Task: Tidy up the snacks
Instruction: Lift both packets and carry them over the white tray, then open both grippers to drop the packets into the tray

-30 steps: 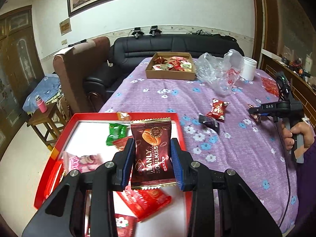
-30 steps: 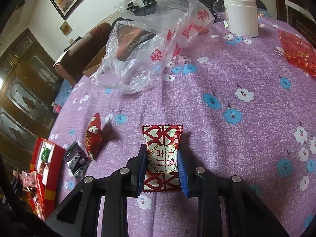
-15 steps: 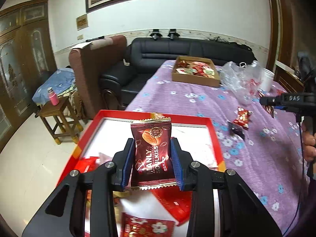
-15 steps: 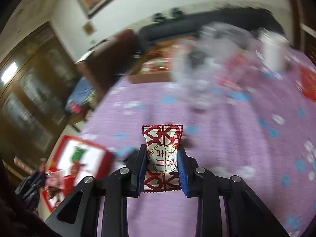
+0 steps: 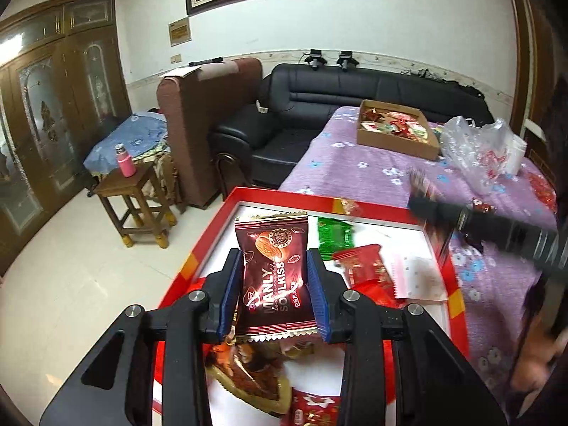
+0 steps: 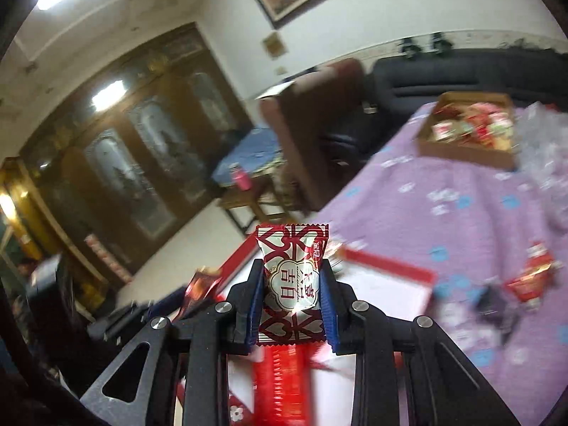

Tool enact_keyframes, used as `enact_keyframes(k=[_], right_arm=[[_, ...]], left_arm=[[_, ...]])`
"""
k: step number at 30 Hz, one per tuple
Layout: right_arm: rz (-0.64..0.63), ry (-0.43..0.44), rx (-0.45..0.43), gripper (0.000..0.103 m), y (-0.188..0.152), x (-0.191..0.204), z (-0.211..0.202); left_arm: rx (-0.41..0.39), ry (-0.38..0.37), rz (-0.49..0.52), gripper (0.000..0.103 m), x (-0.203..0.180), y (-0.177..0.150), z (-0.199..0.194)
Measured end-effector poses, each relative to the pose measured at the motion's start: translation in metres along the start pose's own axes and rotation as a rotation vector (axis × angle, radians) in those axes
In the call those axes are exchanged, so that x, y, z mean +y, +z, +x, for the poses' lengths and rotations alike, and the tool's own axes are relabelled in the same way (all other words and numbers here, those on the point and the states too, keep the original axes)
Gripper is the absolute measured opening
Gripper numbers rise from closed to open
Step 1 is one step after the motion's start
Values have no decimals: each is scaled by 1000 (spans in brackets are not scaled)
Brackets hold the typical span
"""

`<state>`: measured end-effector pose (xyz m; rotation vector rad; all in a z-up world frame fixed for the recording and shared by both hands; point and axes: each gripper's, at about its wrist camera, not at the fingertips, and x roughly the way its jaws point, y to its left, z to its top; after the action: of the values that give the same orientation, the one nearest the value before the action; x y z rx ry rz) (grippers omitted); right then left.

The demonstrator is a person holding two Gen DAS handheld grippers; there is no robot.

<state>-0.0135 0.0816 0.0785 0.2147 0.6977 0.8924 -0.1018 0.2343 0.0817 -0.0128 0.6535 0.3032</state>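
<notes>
My left gripper [image 5: 274, 293] is shut on a dark brown Manly Soulkiss snack packet [image 5: 275, 273] and holds it above the red tray [image 5: 209, 241], which holds several wrapped snacks such as a green one [image 5: 333, 236]. My right gripper [image 6: 291, 303] is shut on a red-and-white snack packet [image 6: 291, 284] and holds it over the same red tray [image 6: 390, 264]. The right gripper also shows blurred at the right of the left wrist view [image 5: 479, 220], over the tray's far right corner.
A cardboard box [image 5: 394, 129] of snacks and a clear plastic bag [image 5: 475, 149] sit far back on the purple flowered tablecloth [image 5: 372, 170]. Loose snacks [image 6: 532, 277] lie on the cloth right of the tray. A wooden stool [image 5: 131, 206] and sofa [image 5: 319, 106] stand beyond the table's left edge.
My right gripper has swung left with its packet, from over the tablecloth to over the red tray. My left gripper has shifted over the tray, still holding its packet.
</notes>
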Motion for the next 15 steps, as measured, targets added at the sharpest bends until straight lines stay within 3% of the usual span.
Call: enact_keyframes(k=[3, 15], right_arm=[[-13, 8, 91, 29, -16, -4, 22], [-54, -45, 141, 32, -24, -1, 35]], left_arm=[[-6, 36, 5, 34, -3, 0, 4], [17, 113, 18, 37, -9, -2, 14]])
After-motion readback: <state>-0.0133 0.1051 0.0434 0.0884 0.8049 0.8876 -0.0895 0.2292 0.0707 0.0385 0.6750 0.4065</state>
